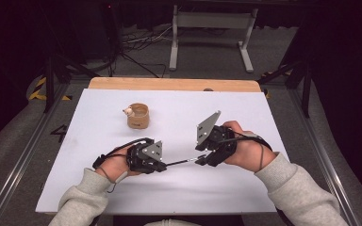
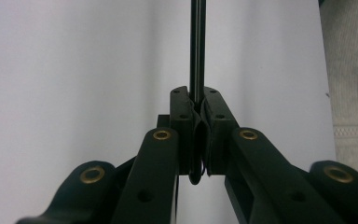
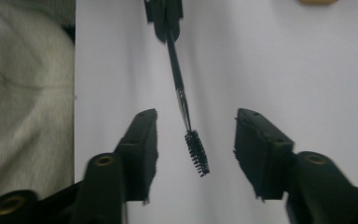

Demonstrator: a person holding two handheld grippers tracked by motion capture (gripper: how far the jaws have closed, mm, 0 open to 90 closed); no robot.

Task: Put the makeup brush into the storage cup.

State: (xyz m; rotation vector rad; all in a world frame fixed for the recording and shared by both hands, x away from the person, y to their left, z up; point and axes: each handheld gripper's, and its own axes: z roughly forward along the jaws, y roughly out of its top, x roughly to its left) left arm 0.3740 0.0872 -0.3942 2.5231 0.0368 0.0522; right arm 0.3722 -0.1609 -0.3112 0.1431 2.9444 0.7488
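black and slender, a mascara-style wand spans the gap between the two tools above the white desk. the left tool, held low with the forearm coming in from the bottom left, points to the right and is clamped tight on the wand's handle end. the right tool points left toward it, tilted so its grey plate stands up, and its jaws stand wide apart with the bristled tip hanging between them, touching neither. both hands sit near the desk's front half. a small wooden cup stands well apart, farther back on the left.
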